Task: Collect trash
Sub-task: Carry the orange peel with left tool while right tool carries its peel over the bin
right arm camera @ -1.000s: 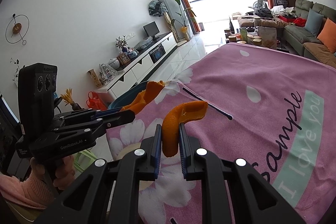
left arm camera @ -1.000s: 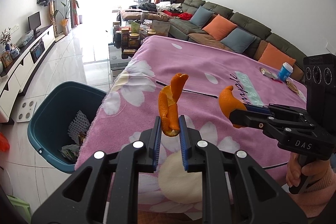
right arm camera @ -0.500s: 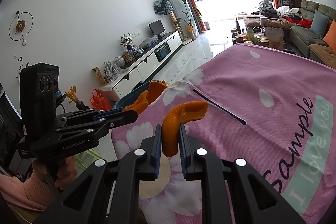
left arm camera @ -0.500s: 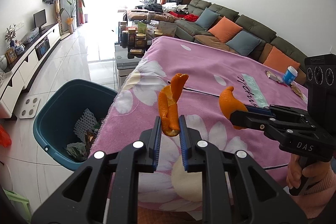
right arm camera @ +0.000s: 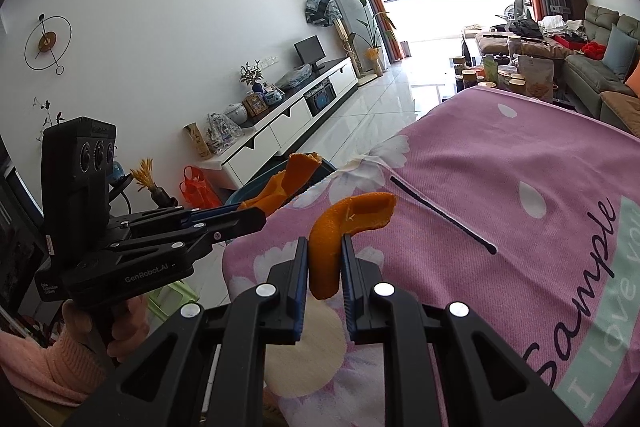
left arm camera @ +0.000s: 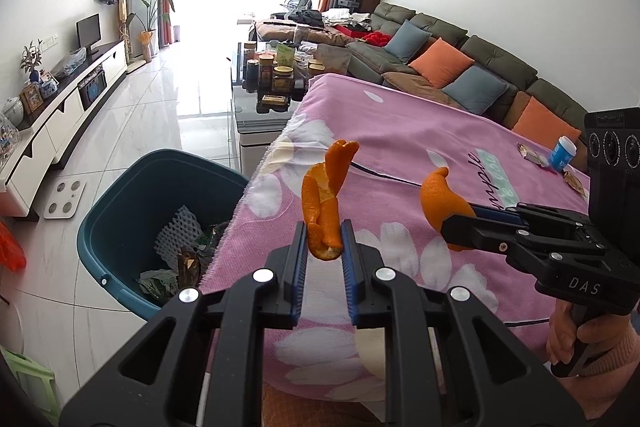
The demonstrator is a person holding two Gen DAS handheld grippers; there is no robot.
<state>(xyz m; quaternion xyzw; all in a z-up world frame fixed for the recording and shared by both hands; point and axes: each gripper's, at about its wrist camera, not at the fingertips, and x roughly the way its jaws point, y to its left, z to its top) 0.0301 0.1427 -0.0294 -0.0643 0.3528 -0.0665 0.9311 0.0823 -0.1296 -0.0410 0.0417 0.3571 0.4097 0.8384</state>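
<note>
— How many peels?
— Two — the left gripper (left arm camera: 324,239) pinches one twisted orange peel (left arm camera: 326,195), the right gripper (right arm camera: 325,259) clamps one curved peel (right arm camera: 344,227), both held above the pink blanket (left arm camera: 400,131).
— Bins?
— One teal bin (left arm camera: 120,203) (trash inside) beside the blanket's edge.

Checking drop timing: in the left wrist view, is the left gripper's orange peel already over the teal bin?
No. The orange peel in the left gripper sits above the pink blanket, right of the teal bin.
</note>
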